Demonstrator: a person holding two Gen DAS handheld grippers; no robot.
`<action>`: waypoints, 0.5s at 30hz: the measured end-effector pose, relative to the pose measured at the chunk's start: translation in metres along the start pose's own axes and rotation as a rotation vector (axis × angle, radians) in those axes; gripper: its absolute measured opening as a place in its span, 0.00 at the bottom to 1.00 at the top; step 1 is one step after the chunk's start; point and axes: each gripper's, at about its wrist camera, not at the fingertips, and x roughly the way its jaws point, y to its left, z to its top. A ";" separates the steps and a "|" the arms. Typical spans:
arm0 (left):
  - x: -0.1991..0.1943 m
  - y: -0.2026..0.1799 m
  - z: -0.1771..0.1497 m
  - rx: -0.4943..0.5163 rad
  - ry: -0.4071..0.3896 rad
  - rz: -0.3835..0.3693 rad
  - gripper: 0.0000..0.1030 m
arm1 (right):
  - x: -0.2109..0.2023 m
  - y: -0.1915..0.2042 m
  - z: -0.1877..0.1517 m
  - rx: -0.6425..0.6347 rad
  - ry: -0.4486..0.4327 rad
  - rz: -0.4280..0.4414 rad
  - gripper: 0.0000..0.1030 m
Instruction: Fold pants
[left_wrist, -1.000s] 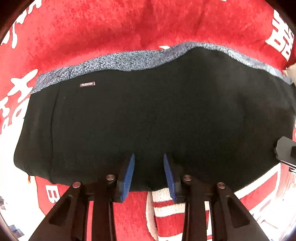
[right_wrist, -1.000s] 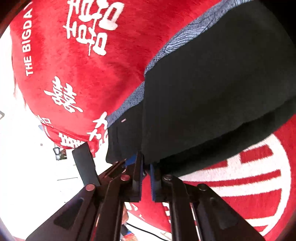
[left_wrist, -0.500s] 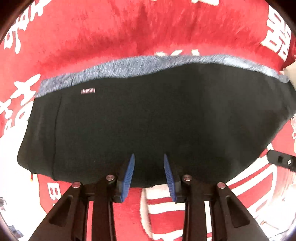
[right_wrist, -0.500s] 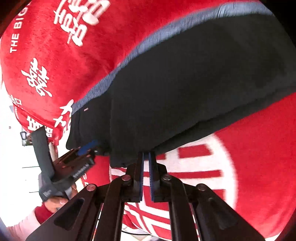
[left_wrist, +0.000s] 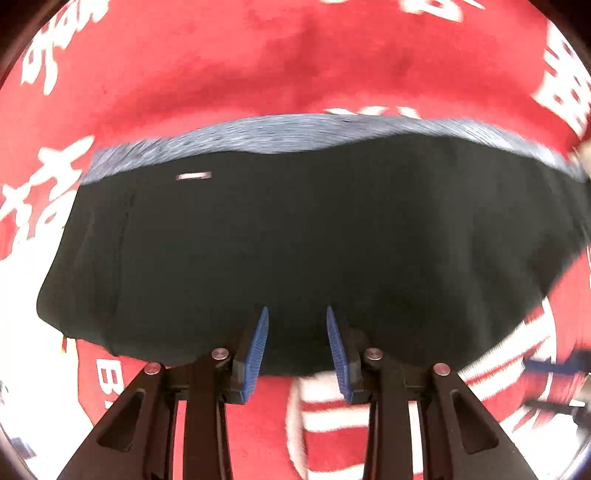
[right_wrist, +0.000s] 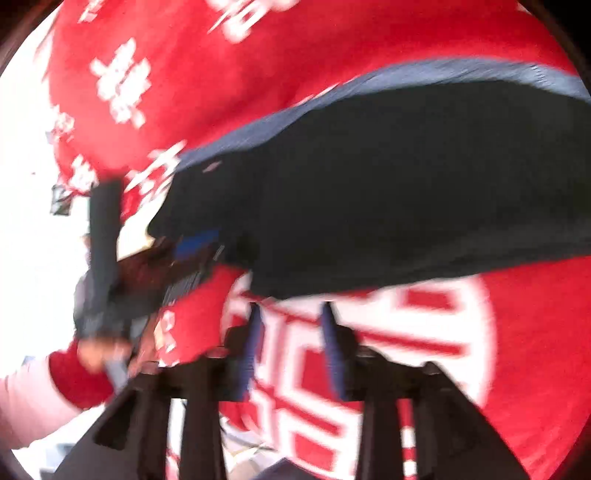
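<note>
The black pants (left_wrist: 295, 229) lie folded flat on a red blanket (left_wrist: 258, 55), their grey-blue waistband (left_wrist: 295, 129) at the far side. My left gripper (left_wrist: 295, 312) points down at the near edge. Black cloth fills the gap between its blue pads (left_wrist: 258, 343), which grip the fold. In the right wrist view the pants (right_wrist: 369, 206) stretch across the middle, with the left gripper (right_wrist: 192, 254) at their near left end. My right gripper (right_wrist: 290, 306) sits just short of the near hem with its jaws opening. Only blanket shows between them.
The red blanket (right_wrist: 517, 350) with white characters and stripes covers the whole surface under the pants. A person's hand (right_wrist: 96, 354) and pale sleeve (right_wrist: 29, 406) hold the left gripper at lower left. White floor lies beyond the blanket's left edge.
The right gripper, shut on the pants' near edge a second ago, has let go, backed off and spread its jaws. The left gripper's jaws have kept their gap at the near edge.
</note>
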 end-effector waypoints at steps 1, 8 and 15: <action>0.004 0.004 0.006 -0.017 0.008 -0.003 0.34 | 0.009 0.002 -0.001 0.019 0.011 0.026 0.42; 0.011 0.002 -0.001 0.027 -0.002 0.007 0.34 | 0.044 -0.002 0.009 0.166 -0.033 0.123 0.42; -0.001 -0.029 -0.021 0.049 -0.001 0.019 0.34 | 0.053 -0.015 0.016 0.276 -0.030 0.106 0.04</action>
